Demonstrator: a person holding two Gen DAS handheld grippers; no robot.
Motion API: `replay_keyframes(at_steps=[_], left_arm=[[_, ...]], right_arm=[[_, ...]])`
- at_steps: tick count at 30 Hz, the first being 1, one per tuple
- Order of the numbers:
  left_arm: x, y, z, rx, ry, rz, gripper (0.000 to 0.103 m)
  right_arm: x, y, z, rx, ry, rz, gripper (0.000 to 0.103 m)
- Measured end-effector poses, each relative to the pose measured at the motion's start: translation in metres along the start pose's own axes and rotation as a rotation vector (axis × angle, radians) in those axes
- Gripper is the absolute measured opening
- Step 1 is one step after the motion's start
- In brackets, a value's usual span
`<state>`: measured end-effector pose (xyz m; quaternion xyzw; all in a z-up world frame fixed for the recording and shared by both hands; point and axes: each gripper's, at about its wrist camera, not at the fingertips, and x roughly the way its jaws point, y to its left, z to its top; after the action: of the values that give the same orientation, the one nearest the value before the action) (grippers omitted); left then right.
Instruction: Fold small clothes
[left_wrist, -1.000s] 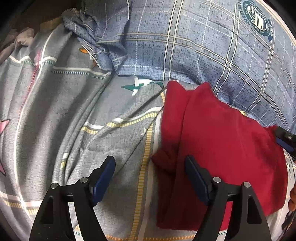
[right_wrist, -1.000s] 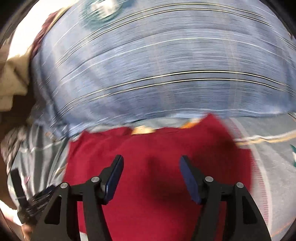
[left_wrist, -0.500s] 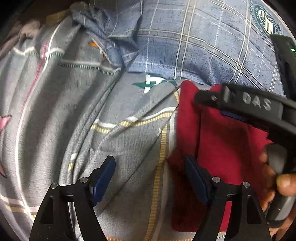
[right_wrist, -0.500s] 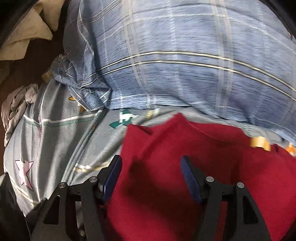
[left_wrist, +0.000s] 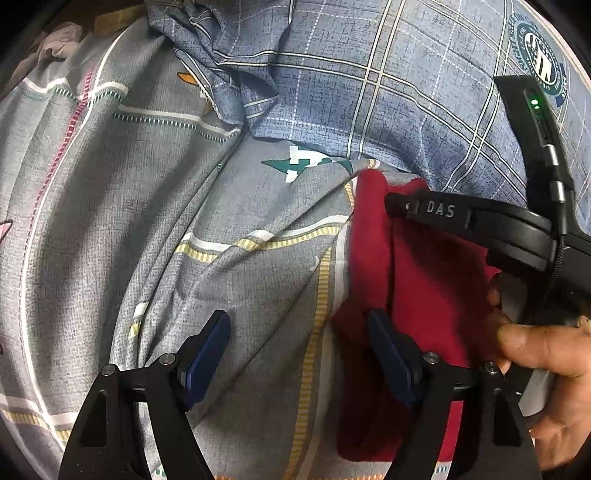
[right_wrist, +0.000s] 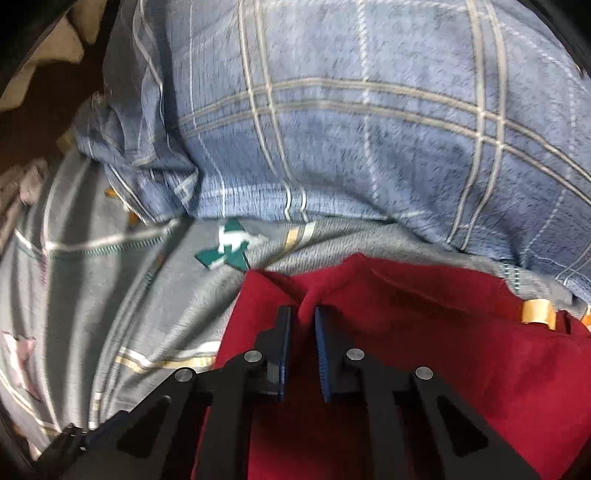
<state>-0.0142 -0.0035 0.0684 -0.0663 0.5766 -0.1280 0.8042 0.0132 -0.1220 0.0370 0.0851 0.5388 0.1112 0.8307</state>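
Observation:
A small red garment (left_wrist: 432, 295) lies on the grey patterned bedsheet (left_wrist: 166, 221), folded over along its left edge. My left gripper (left_wrist: 299, 350) is open, low over the sheet, with its right finger at the garment's left edge. My right gripper (right_wrist: 302, 325) is shut on a pinched fold near the red garment's (right_wrist: 461, 350) top left corner. The right gripper's black body (left_wrist: 480, 225) crosses the left wrist view over the garment, with a hand (left_wrist: 535, 354) on it.
A blue plaid pillow (left_wrist: 388, 92) lies just behind the garment; it also fills the top of the right wrist view (right_wrist: 351, 129). Crumpled pale cloth (left_wrist: 55, 44) sits at the far left beyond the bed edge.
My right gripper has swung from the garment's middle to its top left corner and closed on a fold of it. My left gripper stayed open and shifted slightly left.

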Motion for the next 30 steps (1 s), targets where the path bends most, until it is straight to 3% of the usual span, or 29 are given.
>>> replay_keyframes(at_steps=[2,4,6,8,12,14,16,18,19,21,27,30], left_arm=[[-0.003,0.003,0.001,-0.013,0.005,-0.020,0.076],[-0.006,0.006,0.001,-0.020,0.003,-0.036,0.076],[-0.010,0.009,0.001,-0.018,0.002,-0.047,0.076],[-0.015,0.011,0.000,0.001,0.014,-0.069,0.076],[-0.019,0.013,-0.001,0.031,0.022,-0.095,0.076],[-0.017,0.013,0.000,0.033,0.034,-0.106,0.076],[-0.017,0.010,0.000,0.036,0.036,-0.131,0.076],[-0.018,0.004,0.000,0.053,0.030,-0.163,0.076],[-0.017,0.002,0.000,0.058,0.027,-0.174,0.076],[-0.013,-0.004,0.001,0.066,0.021,-0.202,0.076],[0.007,-0.013,0.007,0.040,0.021,-0.255,0.075],[0.010,-0.016,0.006,0.039,0.010,-0.295,0.048]], right_arm=[[-0.002,0.003,0.001,-0.016,0.003,0.009,0.023],[-0.009,0.002,0.003,-0.007,0.013,0.054,0.040],[-0.018,0.002,0.004,-0.007,0.017,0.077,0.066],[-0.017,0.010,0.004,-0.027,0.030,0.052,0.078],[0.005,0.031,0.005,-0.114,0.093,-0.057,0.085],[0.014,0.042,0.001,-0.190,0.100,-0.163,0.081],[0.008,0.044,-0.003,-0.216,0.077,-0.186,0.063],[-0.005,0.035,-0.004,-0.193,0.055,-0.132,0.031],[-0.012,0.028,-0.004,-0.160,0.054,-0.088,0.025],[-0.024,0.009,-0.005,-0.085,0.046,-0.037,0.020],[-0.032,-0.017,-0.010,0.005,0.041,0.021,0.020],[-0.030,-0.018,-0.010,0.022,0.041,0.031,0.020]])
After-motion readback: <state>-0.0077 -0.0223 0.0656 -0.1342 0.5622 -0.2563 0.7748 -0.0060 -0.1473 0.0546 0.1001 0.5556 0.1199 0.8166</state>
